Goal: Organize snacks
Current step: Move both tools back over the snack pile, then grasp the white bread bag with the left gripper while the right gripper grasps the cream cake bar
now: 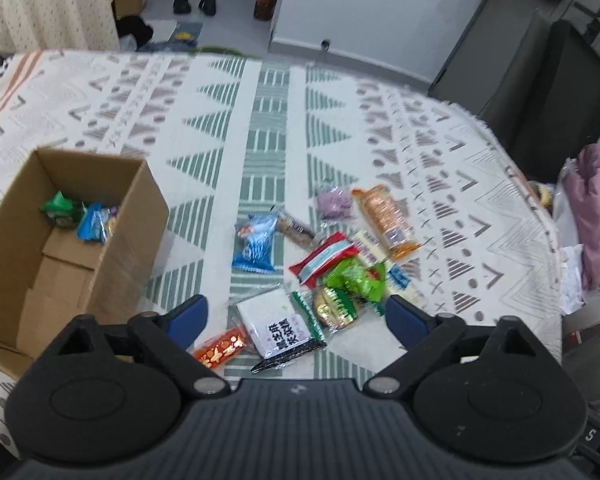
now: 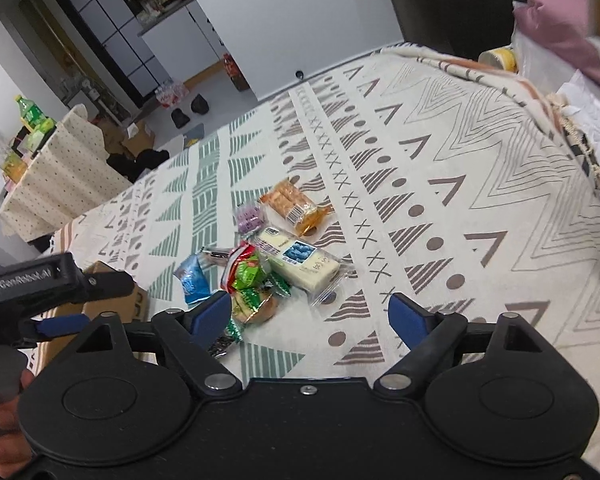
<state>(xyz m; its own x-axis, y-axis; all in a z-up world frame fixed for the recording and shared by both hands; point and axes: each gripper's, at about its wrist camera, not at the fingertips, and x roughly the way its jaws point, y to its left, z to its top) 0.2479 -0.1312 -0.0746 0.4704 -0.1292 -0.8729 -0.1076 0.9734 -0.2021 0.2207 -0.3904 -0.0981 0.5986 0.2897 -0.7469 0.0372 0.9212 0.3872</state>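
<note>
On cloth (image 1: 268, 120): one box (image 1: 112, 264), three packets inside | both grippers' fingers (image 1: 404, 316) wide, empty

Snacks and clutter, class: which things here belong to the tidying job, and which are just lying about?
Belong to the job:
cardboard box, a few packets inside
snack pile on the patterned cloth
left gripper and right gripper, both open, holding nothing

Just lying about:
black shoes on the floor
pink cloth
green bottle
</note>
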